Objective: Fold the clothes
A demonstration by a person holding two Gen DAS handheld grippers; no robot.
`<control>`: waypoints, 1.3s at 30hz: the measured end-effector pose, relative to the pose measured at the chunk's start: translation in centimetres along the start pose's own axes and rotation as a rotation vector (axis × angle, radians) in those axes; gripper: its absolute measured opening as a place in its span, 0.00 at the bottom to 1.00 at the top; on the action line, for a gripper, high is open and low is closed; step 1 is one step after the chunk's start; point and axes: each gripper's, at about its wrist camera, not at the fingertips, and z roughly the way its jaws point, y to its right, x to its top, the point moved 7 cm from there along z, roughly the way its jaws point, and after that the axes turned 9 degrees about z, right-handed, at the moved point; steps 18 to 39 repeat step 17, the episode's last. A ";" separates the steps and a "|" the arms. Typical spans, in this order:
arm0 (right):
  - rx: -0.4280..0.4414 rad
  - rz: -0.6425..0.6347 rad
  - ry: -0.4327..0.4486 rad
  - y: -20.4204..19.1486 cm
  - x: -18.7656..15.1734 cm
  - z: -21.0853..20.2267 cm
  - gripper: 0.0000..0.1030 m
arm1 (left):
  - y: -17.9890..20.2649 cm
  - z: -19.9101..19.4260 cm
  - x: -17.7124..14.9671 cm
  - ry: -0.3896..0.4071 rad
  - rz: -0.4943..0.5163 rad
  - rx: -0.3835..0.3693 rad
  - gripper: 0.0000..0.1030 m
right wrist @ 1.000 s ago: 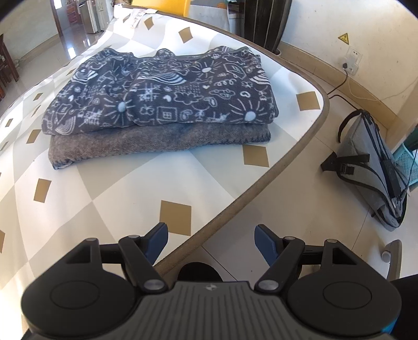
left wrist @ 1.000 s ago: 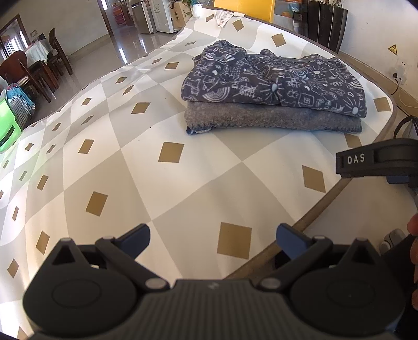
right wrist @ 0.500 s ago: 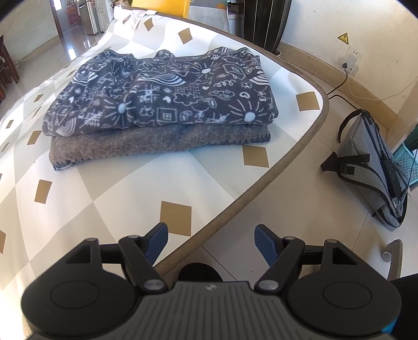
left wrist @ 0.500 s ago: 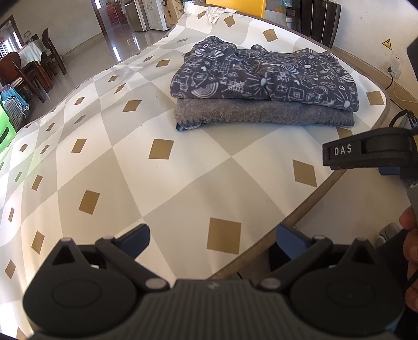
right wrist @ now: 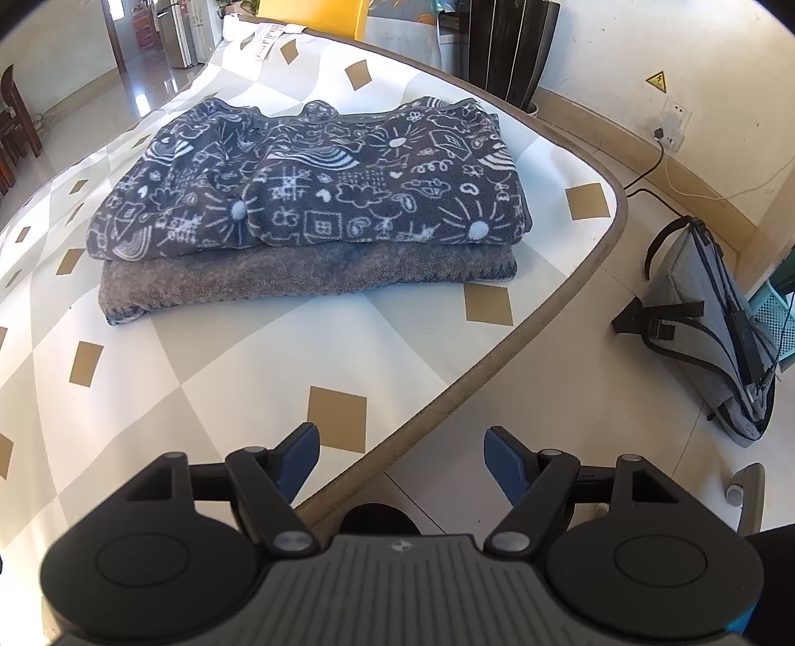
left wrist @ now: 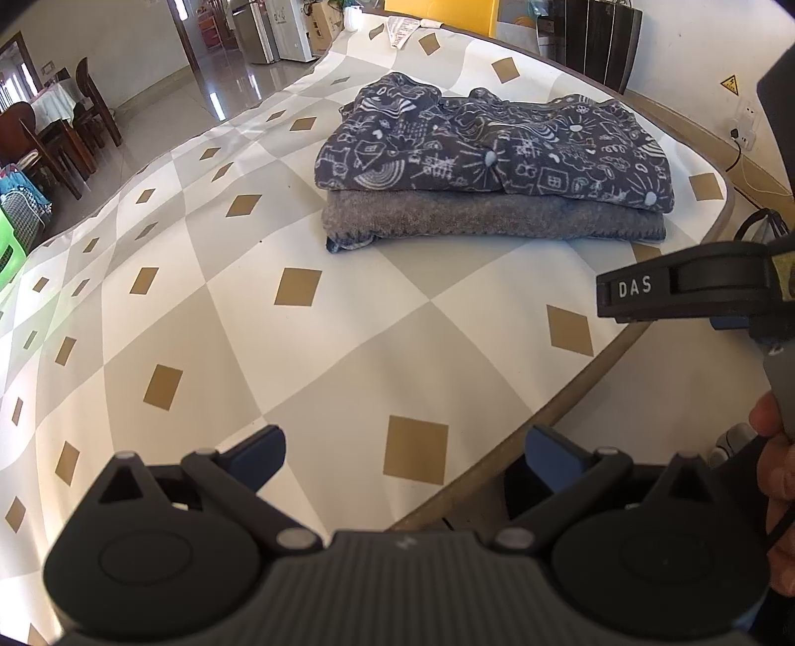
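A folded dark patterned garment (left wrist: 492,149) (right wrist: 318,184) lies on top of a folded grey fleece garment (left wrist: 487,218) (right wrist: 308,278), stacked at the far right of the table. My left gripper (left wrist: 405,449) is open and empty, held above the table's near edge, well short of the stack. My right gripper (right wrist: 401,459) is open and empty, over the table's rim and the floor, also short of the stack. The right gripper's body marked DAS (left wrist: 695,285) shows at the right of the left wrist view.
The table (left wrist: 198,308) (right wrist: 198,377) has a white and beige diamond cloth with a brown rim. A grey backpack (right wrist: 715,328) lies on the floor at the right. A yellow chair (left wrist: 437,15), a dark radiator-like unit (right wrist: 502,44) and dining chairs (left wrist: 54,134) stand beyond.
The left gripper has drifted right and a little closer to the stack. The right gripper has barely moved. Both stay open.
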 end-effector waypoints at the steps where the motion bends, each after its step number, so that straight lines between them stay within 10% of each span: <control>1: -0.002 -0.004 0.001 0.0 0.0 0.0 0.71 | 0.0 0.0 0.0 0.004 -0.003 -0.002 1.00; 39: -0.018 -0.046 0.012 -0.5 -0.2 0.0 0.71 | 0.3 -0.3 0.2 0.029 0.007 -0.014 1.00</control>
